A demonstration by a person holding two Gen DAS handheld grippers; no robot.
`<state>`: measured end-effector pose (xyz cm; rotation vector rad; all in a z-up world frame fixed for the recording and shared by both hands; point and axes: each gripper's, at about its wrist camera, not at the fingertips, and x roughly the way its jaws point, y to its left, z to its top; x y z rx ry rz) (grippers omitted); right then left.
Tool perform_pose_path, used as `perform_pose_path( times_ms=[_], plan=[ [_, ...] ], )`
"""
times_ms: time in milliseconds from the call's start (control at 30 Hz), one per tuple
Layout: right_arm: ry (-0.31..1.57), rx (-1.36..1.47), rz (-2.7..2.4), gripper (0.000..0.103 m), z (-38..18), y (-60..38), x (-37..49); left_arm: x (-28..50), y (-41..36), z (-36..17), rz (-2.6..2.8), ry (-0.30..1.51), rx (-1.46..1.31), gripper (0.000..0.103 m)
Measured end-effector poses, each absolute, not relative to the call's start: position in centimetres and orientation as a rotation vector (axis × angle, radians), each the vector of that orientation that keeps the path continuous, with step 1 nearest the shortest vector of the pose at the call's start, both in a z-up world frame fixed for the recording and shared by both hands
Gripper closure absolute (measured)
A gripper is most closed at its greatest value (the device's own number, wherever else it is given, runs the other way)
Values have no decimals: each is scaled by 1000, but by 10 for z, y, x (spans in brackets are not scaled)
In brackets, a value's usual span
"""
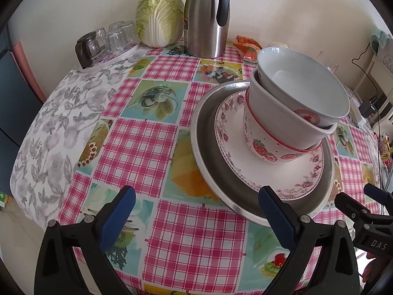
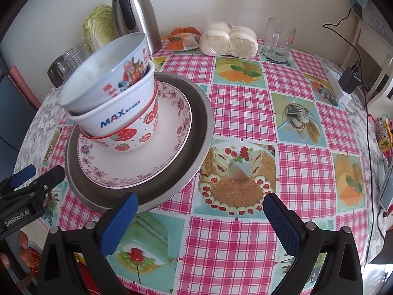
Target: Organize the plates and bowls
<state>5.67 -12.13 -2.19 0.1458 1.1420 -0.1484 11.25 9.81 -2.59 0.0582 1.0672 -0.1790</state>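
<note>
The table, covered in a pink checked cloth with food pictures, has a wide bare stretch to the right of the dishes, running back to a bag of buns and one glass mug near the wall; to the left of the dishes the checked cloth gives way to a grey-leaf cloth that falls off at the table's edge. At the back stand one steel jug, one cabbage and a tray of upturned glasses, all well apart from the stack. The dishes sit in a single pile: one steel tray at the bottom, one flowered plate lying in it, and three bowls nested on the plate, a strawberry bowl lowest, a white bowl printed MAX in it, and a pale blue-white bowl tilted on top. The left gripper is spread wide and holds nothing; its right finger lies over the near rim of the tray, whether touching I cannot tell, with the pile ahead and to its right. The right gripper is also spread wide and empty, its left finger at the tray's near rim, the pile ahead and to its left, open cloth between its fingers.
</note>
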Motion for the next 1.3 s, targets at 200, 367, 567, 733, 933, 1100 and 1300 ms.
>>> perform_pose_path(
  times_ms=[200,367,567,733,933,1100,1300],
  plan=[
    [1141,146,-148,0,-22,-121,57,112,98,-26,-180,1064,59,3],
    [1141,146,-148,0,-22,-121,57,112,98,-26,-177,1063,64,3],
    [1142,146,-148,0,-22,-121,57,112,98,-26,-176,1063,65,3],
    [1142,146,-149,0,-22,-121,57,112,98,-25,-175,1063,66,3],
    [1142,147,-148,0,-22,-121,57,111,99,-25,-174,1064,69,3],
    [1143,147,-148,0,-22,-122,57,111,99,-25,-172,1065,72,3],
    [1143,147,-147,0,-22,-122,57,112,99,-26,-168,1069,76,3]
  ],
)
